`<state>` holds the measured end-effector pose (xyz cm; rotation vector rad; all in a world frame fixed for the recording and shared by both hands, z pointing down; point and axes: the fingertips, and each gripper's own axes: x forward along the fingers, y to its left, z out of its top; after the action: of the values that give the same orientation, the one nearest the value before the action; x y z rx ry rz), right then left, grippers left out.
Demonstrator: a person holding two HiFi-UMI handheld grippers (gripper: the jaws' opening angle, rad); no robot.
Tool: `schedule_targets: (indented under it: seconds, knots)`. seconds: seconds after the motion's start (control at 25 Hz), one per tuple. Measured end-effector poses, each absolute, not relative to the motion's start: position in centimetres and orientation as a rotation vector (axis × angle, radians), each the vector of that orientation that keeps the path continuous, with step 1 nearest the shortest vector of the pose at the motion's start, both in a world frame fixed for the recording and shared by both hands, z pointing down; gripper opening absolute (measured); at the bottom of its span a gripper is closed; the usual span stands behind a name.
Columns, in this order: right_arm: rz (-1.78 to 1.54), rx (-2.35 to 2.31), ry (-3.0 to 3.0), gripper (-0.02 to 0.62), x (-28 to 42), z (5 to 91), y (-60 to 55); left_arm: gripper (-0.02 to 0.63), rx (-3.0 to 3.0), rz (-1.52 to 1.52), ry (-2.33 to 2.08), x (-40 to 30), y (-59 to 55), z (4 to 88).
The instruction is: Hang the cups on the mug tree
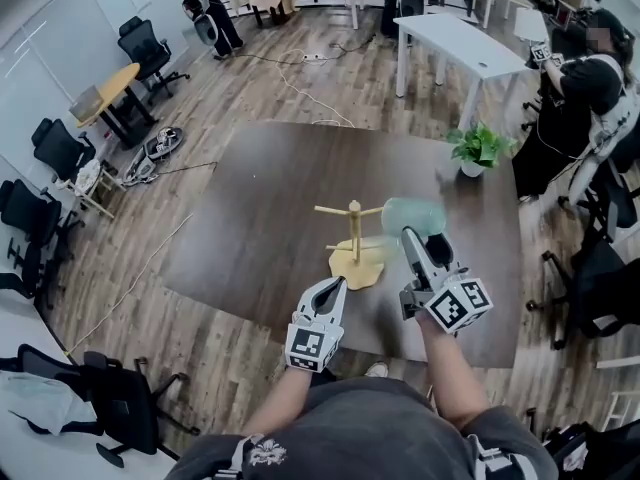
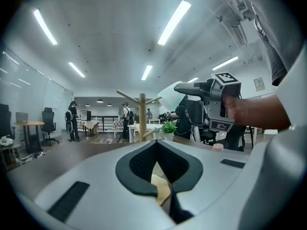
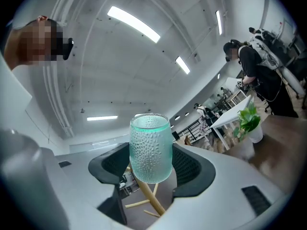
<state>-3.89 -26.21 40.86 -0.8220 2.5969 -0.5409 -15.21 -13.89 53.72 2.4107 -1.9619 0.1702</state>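
Your right tongs (image 1: 413, 238) are gripping the green dimpled cup (image 3: 151, 147) by its sides. The cup is in the air just beside the mug tree (image 1: 353, 230), at about 2 o'clock from its trunk, and it is not yet on any peg. I see no handle on this cup, so I judge it must go mouth-first over a peg (image 1: 372, 210). The glass looks smooth and rounded, and if you tilt it with a light grip it may slip out and fall on the counter (image 1: 250, 208). The tree seems to be light wood on a small base (image 1: 360, 270), so a push of the cup against a peg could tip it or slide it away. Your left tongs (image 1: 333, 288) are closed with nothing pinched between them, near the base at 7 o'clock. I cannot tell if they touch it, so do not count on them to steady the tree. Mind also the potted plant (image 1: 478, 148), farther off at 1 o'clock.
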Motion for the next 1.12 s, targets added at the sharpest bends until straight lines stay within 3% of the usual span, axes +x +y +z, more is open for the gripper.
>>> schedule_targets:
  seconds: [1.12]
  knots:
    - [-1.029, -0.358, 2.567, 0.296, -8.9, 45.0, -27.5, 0.005, 2.340, 0.107, -2.036, -16.6, -16.6, 54.1]
